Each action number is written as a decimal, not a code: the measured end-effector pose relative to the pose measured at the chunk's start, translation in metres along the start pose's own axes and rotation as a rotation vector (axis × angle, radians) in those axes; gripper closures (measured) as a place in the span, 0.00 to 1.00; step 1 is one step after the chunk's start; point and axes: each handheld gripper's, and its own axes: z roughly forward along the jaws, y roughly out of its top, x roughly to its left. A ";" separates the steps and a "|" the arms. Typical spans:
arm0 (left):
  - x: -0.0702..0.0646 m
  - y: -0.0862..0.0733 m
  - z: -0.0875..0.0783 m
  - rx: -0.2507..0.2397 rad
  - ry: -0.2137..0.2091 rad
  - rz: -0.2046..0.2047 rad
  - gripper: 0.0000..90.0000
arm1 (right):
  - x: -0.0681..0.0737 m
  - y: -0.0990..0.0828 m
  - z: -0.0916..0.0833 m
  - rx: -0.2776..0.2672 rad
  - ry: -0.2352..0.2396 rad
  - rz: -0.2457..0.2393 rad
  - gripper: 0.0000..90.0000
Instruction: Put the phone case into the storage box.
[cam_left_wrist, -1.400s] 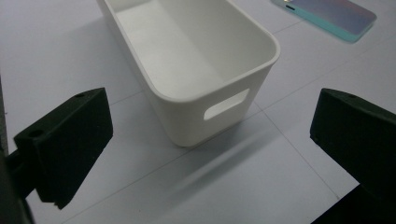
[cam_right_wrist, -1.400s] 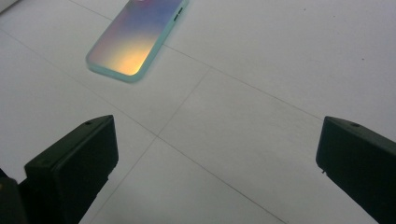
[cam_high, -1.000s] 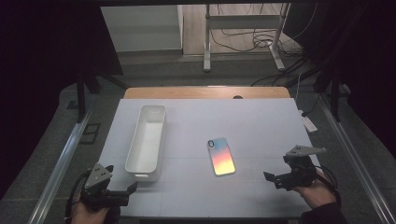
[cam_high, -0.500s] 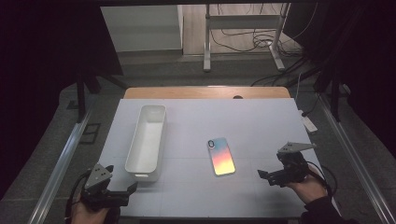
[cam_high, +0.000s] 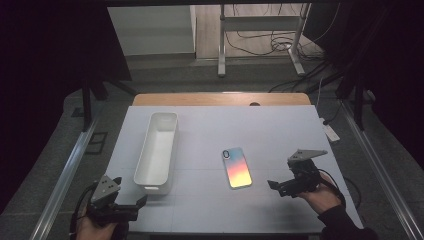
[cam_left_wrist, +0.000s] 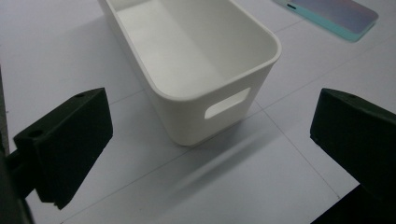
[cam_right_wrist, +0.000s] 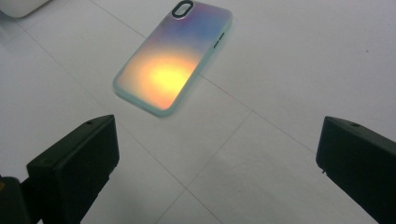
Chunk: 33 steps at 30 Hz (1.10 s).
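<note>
The left claw (cam_high: 131, 204) sits at the table's (cam_high: 280, 125) near left corner, jaws spread wide and holding nothing, pointed at the near end of the bin (cam_high: 157, 150); the bin, white, long and empty, lies just beyond it, its handle slot facing that claw; the phone (cam_high: 236, 167) lies flat, camera side up, right of the bin and well apart from it; the right claw (cam_high: 280, 186) hovers near the phone's right, jaws wide apart, empty, aimed at it.
</note>
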 end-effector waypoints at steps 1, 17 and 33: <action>0.000 0.000 0.000 0.000 0.000 0.000 0.00 | 0.001 0.001 0.001 0.002 0.002 0.001 0.00; 0.000 0.000 0.000 -0.002 -0.001 -0.002 0.00 | 0.008 0.013 0.017 0.036 0.019 -0.028 0.00; 0.000 0.000 0.000 -0.002 -0.002 -0.001 0.00 | 0.013 0.026 0.031 0.058 0.034 -0.061 0.00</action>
